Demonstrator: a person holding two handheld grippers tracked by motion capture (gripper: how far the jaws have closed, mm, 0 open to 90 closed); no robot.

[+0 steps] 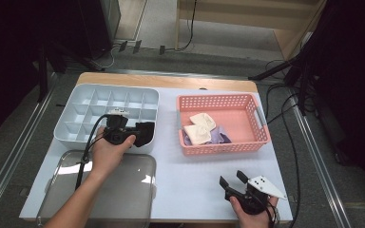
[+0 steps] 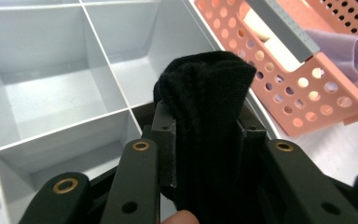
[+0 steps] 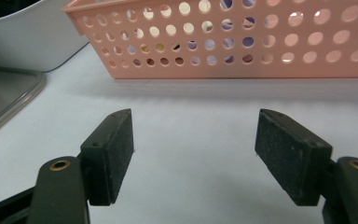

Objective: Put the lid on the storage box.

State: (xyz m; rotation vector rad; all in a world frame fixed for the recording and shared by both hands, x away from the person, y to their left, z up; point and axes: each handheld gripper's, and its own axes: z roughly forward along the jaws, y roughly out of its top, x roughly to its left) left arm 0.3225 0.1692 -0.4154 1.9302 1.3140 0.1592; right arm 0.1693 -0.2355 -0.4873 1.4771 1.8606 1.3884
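While it is pinched between the two jaws of the left gripper [image 1: 140, 134], the black sock [image 2: 204, 116] hangs above the near right corner of the grey divided tray [image 1: 78, 107], over one of its compartments. The jaws are clenched on the folded cloth from both sides. Just right of the tray stands the pink basket [image 1: 261, 124], with cream socks [image 1: 199, 128] and a purple cloth [image 1: 222, 135] inside. In front of the tray lies a clear lid [image 1: 123, 190]. The right gripper [image 1: 233, 180] rests low over the white table [image 1: 190, 175], near the basket, with its jaws spread wide and nothing between them.
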